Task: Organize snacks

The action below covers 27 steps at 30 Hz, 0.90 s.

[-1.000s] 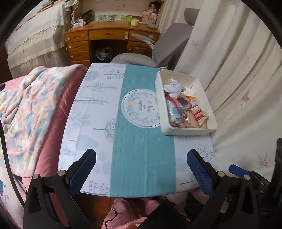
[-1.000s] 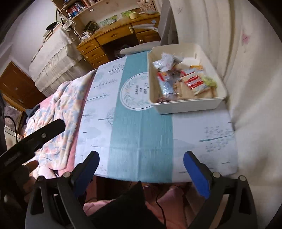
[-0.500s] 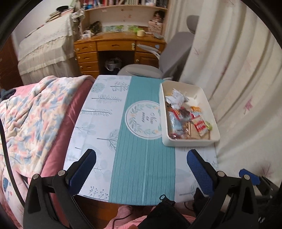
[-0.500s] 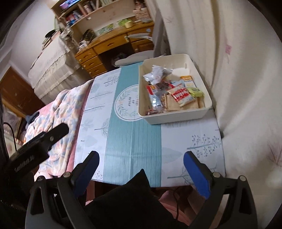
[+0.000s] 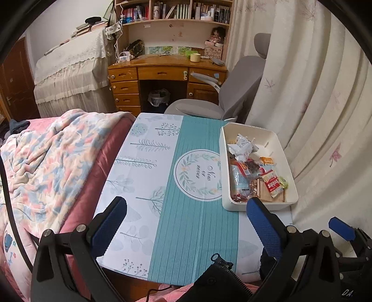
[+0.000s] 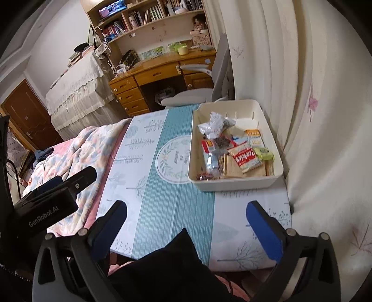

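Bedroom furniture fills the background: a lace-covered cabinet (image 5: 69, 67) stands far left, then a wooden desk (image 5: 167, 74) under a crowded bookshelf (image 5: 176, 11), a grey office chair (image 5: 232, 93), and pale leaf-print curtains (image 5: 313, 93) down the right side. On the near left a floral blanket (image 5: 46, 162) lies over a pink bed (image 5: 97, 167), and the bed's edge meets a small table covered with a white and teal tablecloth (image 5: 197, 232) bearing a round wreath emblem. At the table's far right edge, close against the curtains, sits a cream plastic bin (image 6: 232, 183) full of snack packets (image 6: 232, 151): a crumpled silver wrapper at the far end, a red-and-white cookie pack (image 6: 246, 159) and a small green packet (image 6: 264, 154) nearer. The left gripper (image 5: 186, 223) hangs above the near part of the cloth, its blue pads (image 5: 109, 225) spread wide with nothing between them. The right gripper (image 6: 186, 220) hovers over the table's near edge; its jaws have just been opening and stand fully released, empty, with the bin well ahead of them. A dark sleeve (image 6: 174, 267) shows at the bottom between its fingers.
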Available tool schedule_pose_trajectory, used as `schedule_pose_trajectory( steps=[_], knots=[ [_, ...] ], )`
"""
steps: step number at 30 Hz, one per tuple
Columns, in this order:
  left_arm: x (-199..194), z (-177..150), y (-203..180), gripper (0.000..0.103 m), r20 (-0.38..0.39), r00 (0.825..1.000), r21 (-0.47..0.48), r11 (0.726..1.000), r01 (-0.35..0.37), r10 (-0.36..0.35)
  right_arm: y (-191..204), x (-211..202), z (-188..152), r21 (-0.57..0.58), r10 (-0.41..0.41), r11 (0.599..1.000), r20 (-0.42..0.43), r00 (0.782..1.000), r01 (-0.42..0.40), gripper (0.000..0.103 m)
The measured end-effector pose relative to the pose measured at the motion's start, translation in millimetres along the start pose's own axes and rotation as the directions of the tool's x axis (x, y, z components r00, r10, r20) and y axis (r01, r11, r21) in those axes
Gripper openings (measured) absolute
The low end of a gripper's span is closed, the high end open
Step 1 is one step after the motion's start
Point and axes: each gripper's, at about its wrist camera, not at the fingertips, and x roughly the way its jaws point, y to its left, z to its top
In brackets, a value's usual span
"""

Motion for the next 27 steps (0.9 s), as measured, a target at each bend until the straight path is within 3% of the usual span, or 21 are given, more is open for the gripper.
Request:
schedule_pose_trajectory(
  steps=[27],
  knots=[
    [8.9,-1.0,-3.4,0.102,-0.015,1.0,0.018,1.0,0.017,-0.017,-3.8,8.9,-1.2,0.015,-0.012,1.0,-0.059,0.998,0.013,0.103]
  ],
)
